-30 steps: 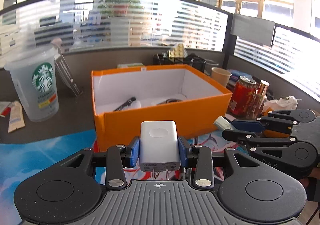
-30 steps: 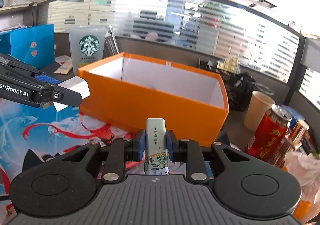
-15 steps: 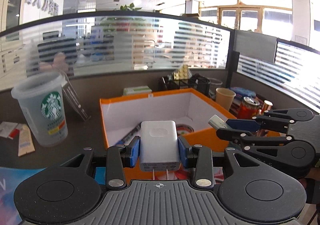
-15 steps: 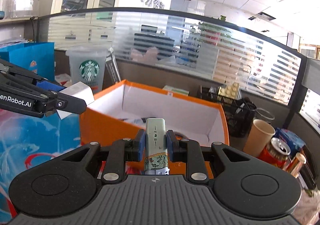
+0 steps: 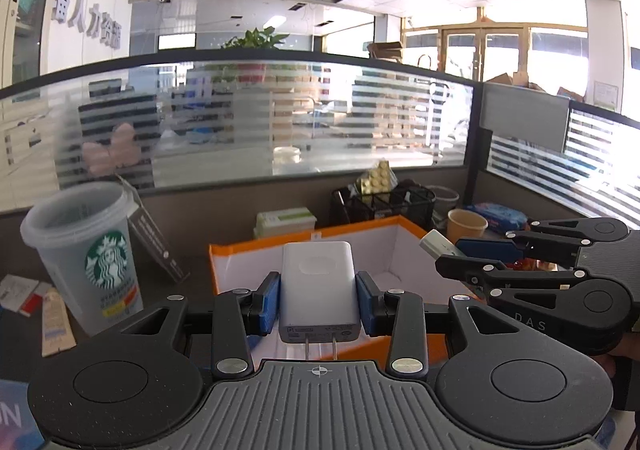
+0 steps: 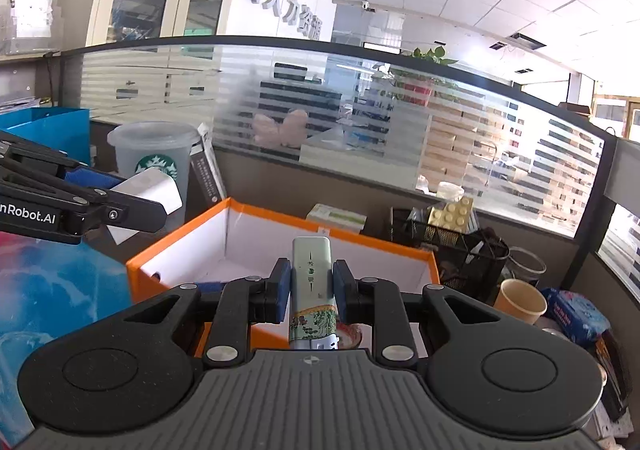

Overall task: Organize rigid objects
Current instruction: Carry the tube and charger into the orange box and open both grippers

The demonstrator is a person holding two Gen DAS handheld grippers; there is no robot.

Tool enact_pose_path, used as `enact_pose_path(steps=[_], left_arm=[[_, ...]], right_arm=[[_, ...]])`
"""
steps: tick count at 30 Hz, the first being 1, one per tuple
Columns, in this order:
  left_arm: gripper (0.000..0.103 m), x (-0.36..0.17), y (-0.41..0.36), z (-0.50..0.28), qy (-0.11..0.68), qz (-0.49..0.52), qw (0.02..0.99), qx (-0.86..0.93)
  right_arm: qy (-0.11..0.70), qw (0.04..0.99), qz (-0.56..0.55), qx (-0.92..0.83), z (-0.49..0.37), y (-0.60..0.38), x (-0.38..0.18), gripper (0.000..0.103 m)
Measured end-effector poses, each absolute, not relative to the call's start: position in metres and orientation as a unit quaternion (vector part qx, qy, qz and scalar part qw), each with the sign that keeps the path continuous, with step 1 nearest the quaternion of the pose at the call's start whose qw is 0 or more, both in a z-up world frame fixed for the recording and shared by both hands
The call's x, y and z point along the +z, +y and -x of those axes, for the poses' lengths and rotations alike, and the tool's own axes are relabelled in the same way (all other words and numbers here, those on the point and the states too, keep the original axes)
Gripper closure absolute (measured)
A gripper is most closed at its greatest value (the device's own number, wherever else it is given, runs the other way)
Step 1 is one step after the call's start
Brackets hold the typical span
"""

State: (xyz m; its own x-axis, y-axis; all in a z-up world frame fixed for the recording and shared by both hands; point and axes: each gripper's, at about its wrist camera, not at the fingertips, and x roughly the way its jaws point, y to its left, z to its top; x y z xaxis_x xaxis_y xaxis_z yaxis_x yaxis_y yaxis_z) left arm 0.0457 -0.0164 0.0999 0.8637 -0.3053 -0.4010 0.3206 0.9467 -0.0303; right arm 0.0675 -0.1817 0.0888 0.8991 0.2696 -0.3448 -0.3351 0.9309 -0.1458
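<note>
White charger with two metal prongs, pinched tight between the blue pads of the left gripper. Held up in the air, near the front wall of the orange box. Prongs pointing back at the camera.

Slim green tin with a flower picture, squeezed between the blue pads of the right gripper. Also up in the air, at the near edge of the same orange box. Standing upright between the fingers.

Inside the box: white walls, something small and round just showing behind the tin, too hidden to name.

Each gripper showing in the other camera. Right gripper off to the right in the left view, tin tip poking out. Left gripper off to the left in the right view, charger sticking out.

Around the box: big Starbucks cup to the left, black wire basket behind, tan paper cup to the right. Blue printed mat under the left side.
</note>
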Motion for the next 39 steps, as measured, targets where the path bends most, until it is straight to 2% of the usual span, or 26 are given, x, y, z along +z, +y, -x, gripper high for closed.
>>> enact_pose_path(steps=[7, 16, 39], left_arm=[[0.066, 0.109, -0.018, -0.066, 0.199, -0.018, 0.966, -0.163], [0.066, 0.091, -0.021, -0.1, 0.234, -0.014, 0.959, -0.159], [0.066, 0.029, -0.028, -0.167, 0.341, -0.047, 0.927, -0.151]], right_arm=[[0.153, 0.97, 0.109, 0.154, -0.087, -0.18, 0.103, 0.082], [0.166, 0.968, 0.106, 0.158, -0.117, -0.175, 0.101, 0.082], [0.293, 0.93, 0.143, 0.17, -0.192, -0.166, 0.036, 0.082]])
